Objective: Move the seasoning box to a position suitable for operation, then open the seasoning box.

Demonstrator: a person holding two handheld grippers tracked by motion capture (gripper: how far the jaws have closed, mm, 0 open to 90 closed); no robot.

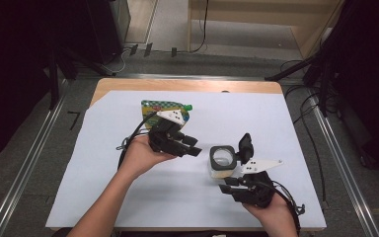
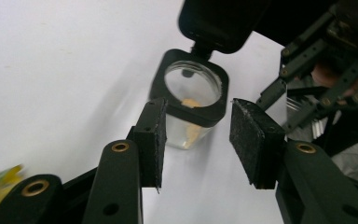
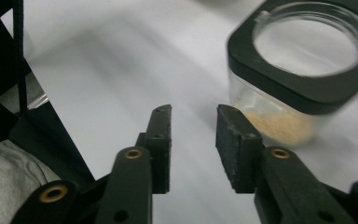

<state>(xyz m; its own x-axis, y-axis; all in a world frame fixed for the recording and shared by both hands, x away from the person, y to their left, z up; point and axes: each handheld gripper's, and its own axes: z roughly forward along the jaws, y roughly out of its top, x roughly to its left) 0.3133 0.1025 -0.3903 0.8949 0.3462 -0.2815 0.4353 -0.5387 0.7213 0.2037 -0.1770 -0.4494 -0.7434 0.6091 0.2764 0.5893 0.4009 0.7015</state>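
A clear square jar (image 1: 223, 160) with a black rim stands on the white sheet, its flip lid (image 1: 246, 146) hinged up and open. Tan grains (image 3: 279, 126) lie at its bottom. My left gripper (image 1: 193, 146) is held just left of the jar, pointing at it. In the left gripper view the left gripper (image 2: 196, 140) is open, with the jar (image 2: 216, 112) just beyond the pads and no pad pressing on it. My right gripper (image 1: 227, 185) sits below the jar. It (image 3: 193, 135) is open with bare sheet between its jaws, and the jar (image 3: 303, 88) is ahead to the right.
A green and yellow pouch (image 1: 150, 106) with a green cap lies at the back, partly behind the left gripper. The white sheet (image 1: 128, 187) covers most of the wooden table (image 1: 187, 85). Dark stands and cables ring the table.
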